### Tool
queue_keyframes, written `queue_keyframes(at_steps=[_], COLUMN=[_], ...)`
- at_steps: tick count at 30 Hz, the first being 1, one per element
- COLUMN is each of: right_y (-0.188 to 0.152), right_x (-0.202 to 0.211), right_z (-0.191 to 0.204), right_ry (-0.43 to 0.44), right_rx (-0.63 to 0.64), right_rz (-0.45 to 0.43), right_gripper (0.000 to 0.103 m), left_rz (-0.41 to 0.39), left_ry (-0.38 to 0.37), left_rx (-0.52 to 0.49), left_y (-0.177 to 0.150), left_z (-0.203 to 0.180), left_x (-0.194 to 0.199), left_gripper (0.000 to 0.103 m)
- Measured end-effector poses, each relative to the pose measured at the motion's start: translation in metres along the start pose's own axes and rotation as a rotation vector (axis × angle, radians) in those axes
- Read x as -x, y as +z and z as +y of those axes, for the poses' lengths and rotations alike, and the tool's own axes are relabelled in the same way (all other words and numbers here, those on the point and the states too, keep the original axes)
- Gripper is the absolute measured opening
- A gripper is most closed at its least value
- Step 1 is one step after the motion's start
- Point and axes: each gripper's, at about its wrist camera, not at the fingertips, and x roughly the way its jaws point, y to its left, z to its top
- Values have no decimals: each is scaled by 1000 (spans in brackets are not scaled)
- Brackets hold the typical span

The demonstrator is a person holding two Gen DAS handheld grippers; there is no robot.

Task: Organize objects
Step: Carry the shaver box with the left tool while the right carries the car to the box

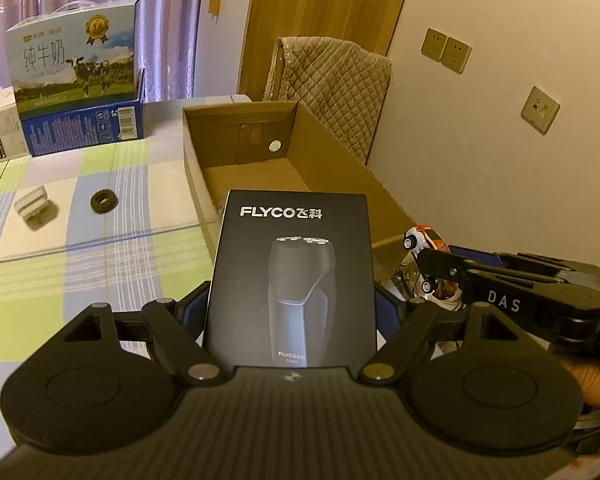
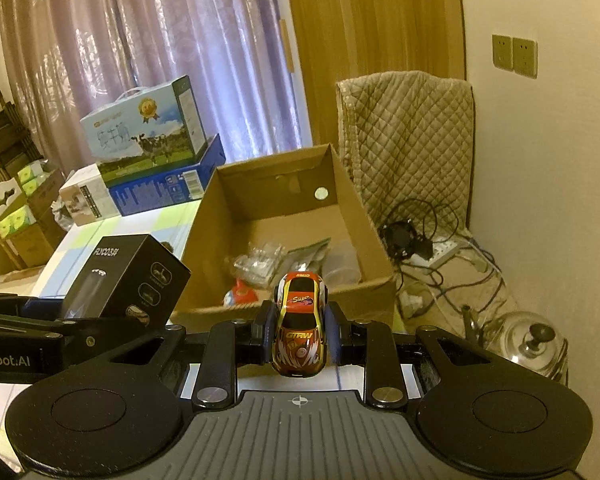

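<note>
Grippers both carry loads just short of the cardboard box [image 2: 284, 216], which lies straight ahead of each. The left gripper [image 1: 292, 320] is clamped on the black FLYCO shaver box [image 1: 292, 280], held upright with its long axis pointing toward the box's near wall; the right gripper [image 2: 298, 340] pinches a red-and-yellow toy car [image 2: 300, 320] nose-down toward the camera, close to the near rim. By my reading the right gripper is nearer to dropping in. The right wrist view alone shows clear plastic bags [image 2: 260, 260] already on the box floor; the left wrist view alone shows a white case [image 1: 34, 204] and a dark ring [image 1: 104, 201] waiting on the checked desk [image 1: 148, 240] farther left.
</note>
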Motion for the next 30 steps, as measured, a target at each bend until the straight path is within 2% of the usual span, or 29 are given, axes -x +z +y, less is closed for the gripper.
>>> queue_keyframes(at_steps=[16, 30], right_y=[57, 70], right_x=[-45, -81], right_z=[-17, -29], right_ry=[-2, -10], right_rx=[35, 33], right_rz=[-26, 7], right_gripper=[24, 24], left_rz=[-35, -7], left_ry=[11, -7], left_rx=[-3, 4], left_y=[70, 97], left_z=[6, 14], left_x=[-47, -106], left_gripper=[76, 78])
